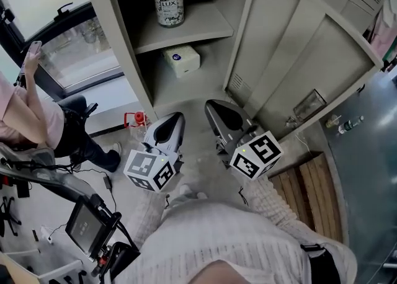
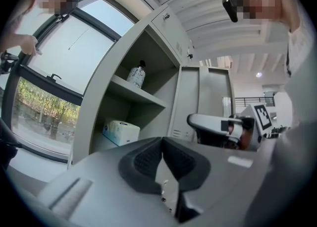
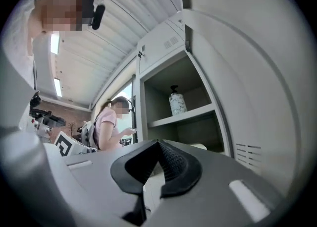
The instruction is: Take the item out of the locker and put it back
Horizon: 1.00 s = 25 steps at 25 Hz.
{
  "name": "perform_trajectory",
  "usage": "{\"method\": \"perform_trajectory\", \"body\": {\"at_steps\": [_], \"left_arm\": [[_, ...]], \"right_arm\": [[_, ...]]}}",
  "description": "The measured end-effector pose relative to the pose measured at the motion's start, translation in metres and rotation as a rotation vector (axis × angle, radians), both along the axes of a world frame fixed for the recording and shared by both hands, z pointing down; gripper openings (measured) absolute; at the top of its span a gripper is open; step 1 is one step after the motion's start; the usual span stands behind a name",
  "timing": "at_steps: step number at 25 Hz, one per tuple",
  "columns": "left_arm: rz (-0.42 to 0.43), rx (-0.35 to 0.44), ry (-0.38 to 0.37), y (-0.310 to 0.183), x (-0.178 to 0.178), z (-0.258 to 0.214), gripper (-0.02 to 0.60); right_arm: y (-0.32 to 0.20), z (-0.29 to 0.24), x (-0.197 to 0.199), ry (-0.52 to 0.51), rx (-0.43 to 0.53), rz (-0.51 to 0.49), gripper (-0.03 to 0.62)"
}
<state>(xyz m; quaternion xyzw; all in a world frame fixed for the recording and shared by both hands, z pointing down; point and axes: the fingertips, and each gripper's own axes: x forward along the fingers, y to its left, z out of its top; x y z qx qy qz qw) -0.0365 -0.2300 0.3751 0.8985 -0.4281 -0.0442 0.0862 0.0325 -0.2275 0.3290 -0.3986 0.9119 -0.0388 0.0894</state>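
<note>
Fingers (image 2: 143, 160) of the left gripper (image 2: 161, 141) and the right gripper (image 3: 158, 144) are held clenched together, empty, before the open locker (image 1: 102, 16); the bottle (image 1: 169, 5) is set on its upper shelf (image 1: 205, 25), left of middle

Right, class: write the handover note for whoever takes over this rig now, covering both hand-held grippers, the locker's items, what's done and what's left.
Left hand-held gripper: shut, empty, in front of the open locker.
Right hand-held gripper: shut, empty, beside it.
Things: bottle on the upper shelf, tissue pack on the level below; door open.
Done: both items are inside; whether one has already been out cannot be told.
Left: probably take one item out, then return it.
</note>
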Motion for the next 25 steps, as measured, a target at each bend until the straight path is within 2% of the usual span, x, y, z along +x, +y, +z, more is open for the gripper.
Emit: {"method": "perform_trajectory", "body": {"at_steps": [7,16,25], "left_arm": [[0.016,0.021,-0.003,0.018,0.006,-0.004,0.006],[0.054,-0.001,-0.021,0.027,0.011,0.004,0.007],[0.058,-0.011,-0.027,0.028,0.010,0.004,0.007]], "right_arm": [[0.025,0.003,-0.005,0.064,0.028,-0.005,-0.001],[0.031,0.027,-0.013,0.108,-0.030,-0.029,-0.001],[0.034,0.036,-0.015,0.088,-0.062,-0.047,-0.002]]}}
